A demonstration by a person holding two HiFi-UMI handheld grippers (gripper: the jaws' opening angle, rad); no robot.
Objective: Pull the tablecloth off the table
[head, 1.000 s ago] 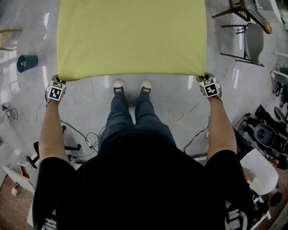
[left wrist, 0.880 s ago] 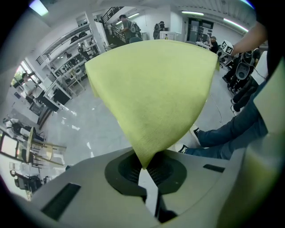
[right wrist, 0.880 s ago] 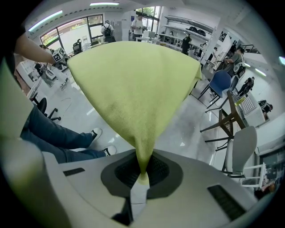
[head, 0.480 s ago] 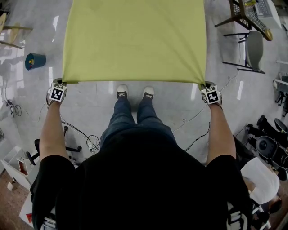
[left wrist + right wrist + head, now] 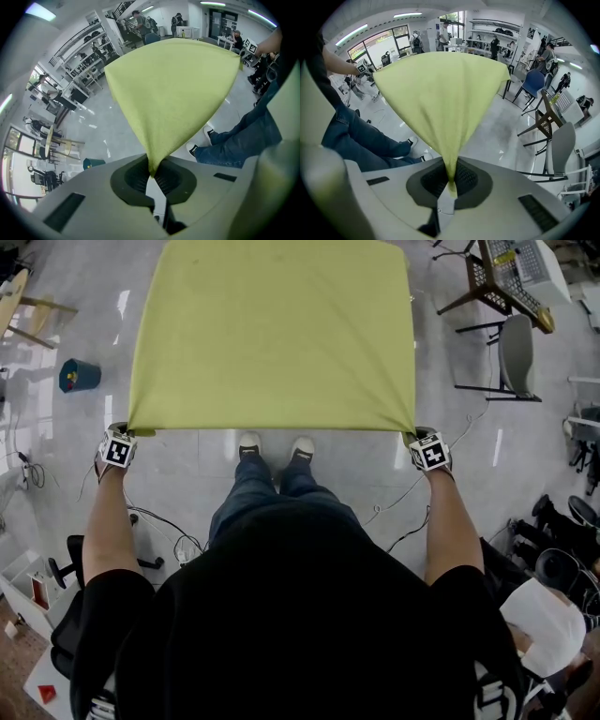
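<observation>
A yellow-green tablecloth (image 5: 272, 334) is stretched flat and taut in front of me, its near edge at my hands. My left gripper (image 5: 126, 433) is shut on the near left corner, where the tablecloth (image 5: 173, 89) narrows to a point between the closed jaws of the left gripper (image 5: 151, 174). At the near right corner my right gripper (image 5: 411, 435) is also shut on the cloth. There the tablecloth (image 5: 440, 98) gathers into a fold pinched in the right gripper (image 5: 451, 180). The table under the cloth is hidden.
My shoes (image 5: 274, 446) stand on the glossy grey floor just under the cloth's near edge. A blue bin (image 5: 80, 375) sits at the left, chairs (image 5: 506, 334) at the right. Cables (image 5: 178, 531) trail on the floor near my legs. People stand in the room's background (image 5: 140, 21).
The cloth has come toward me; its far edge now shows in the head view. It looks narrower, and both grippers have moved closer together and slightly lower in the picture.
</observation>
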